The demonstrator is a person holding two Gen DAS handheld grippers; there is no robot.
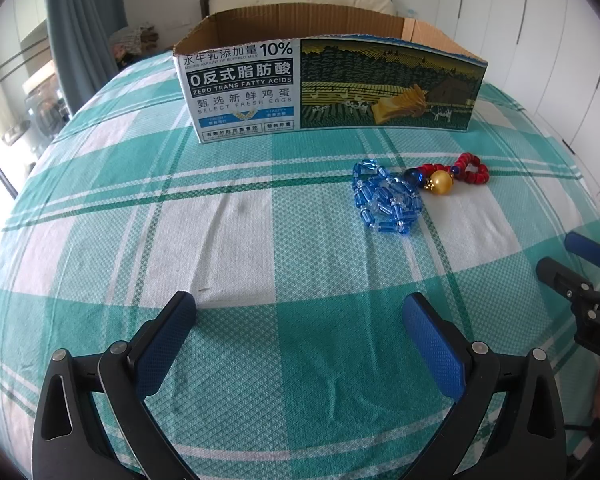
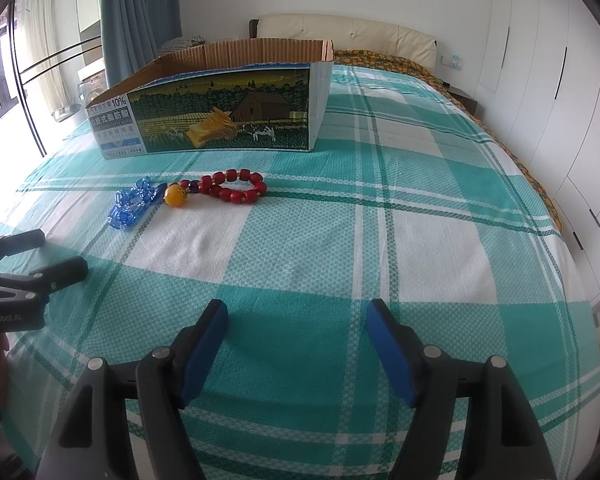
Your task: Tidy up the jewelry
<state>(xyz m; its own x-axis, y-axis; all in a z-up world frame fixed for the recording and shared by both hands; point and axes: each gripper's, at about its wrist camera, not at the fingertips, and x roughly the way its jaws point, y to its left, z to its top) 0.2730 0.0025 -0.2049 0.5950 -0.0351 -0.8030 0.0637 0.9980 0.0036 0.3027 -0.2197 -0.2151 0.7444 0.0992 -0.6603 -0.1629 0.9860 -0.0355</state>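
Observation:
A blue bead necklace (image 1: pixel 386 199) lies bunched on the checked bedspread, and it also shows in the right wrist view (image 2: pixel 134 202). Touching it on the right is a red bead bracelet (image 1: pixel 470 168) with a big yellow bead (image 1: pixel 440 183); the bracelet (image 2: pixel 236 186) and yellow bead (image 2: pixel 175 195) show in the right wrist view too. An open cardboard box (image 1: pixel 328 88) stands behind them, also in the right wrist view (image 2: pixel 216 114). My left gripper (image 1: pixel 300 312) is open and empty, short of the jewelry. My right gripper (image 2: pixel 298 320) is open and empty, nearer than the bracelet.
The green and white checked bedspread (image 2: pixel 420 208) covers the bed. A cream headboard (image 2: pixel 340 32) is at the far end, white wardrobes (image 2: pixel 548 60) on the right, curtains and a window (image 2: pixel 20 80) on the left.

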